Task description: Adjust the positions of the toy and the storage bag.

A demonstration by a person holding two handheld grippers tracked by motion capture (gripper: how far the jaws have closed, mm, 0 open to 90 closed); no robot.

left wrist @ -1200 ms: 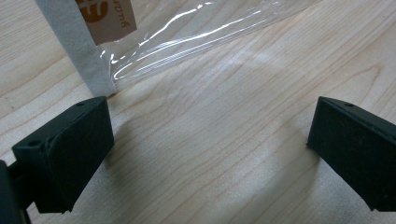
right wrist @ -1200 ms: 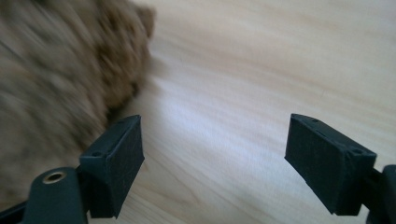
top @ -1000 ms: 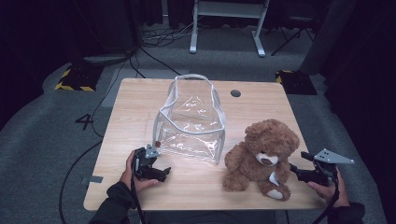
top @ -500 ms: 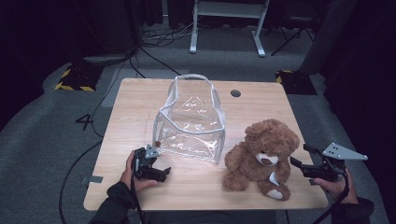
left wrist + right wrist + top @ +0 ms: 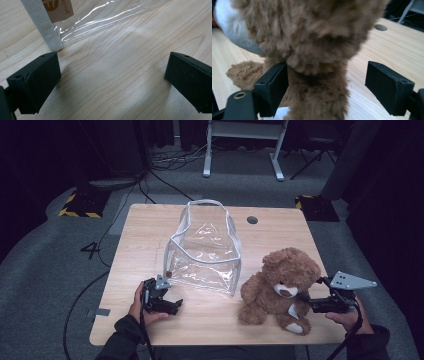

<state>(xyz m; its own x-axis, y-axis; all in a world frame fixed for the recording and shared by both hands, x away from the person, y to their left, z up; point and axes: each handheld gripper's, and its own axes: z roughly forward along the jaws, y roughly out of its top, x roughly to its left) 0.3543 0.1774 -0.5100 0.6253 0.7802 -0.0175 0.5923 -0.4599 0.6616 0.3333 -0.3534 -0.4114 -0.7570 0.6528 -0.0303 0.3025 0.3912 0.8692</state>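
Right gripper (image 5: 306, 305) has closed in on teddy bear (image 5: 280, 287) over last second; jaws spread wide, bear's arm and flank now between them, nothing clamped yet. We judge grasp imminent, bear likely bound for bag. Left gripper (image 5: 172, 306) unmoved, jaws wide, empty, resting on table (image 5: 150, 227); clear bag (image 5: 205, 251) corner just ahead of its left jaw. Bag upright, open-topped, empty.
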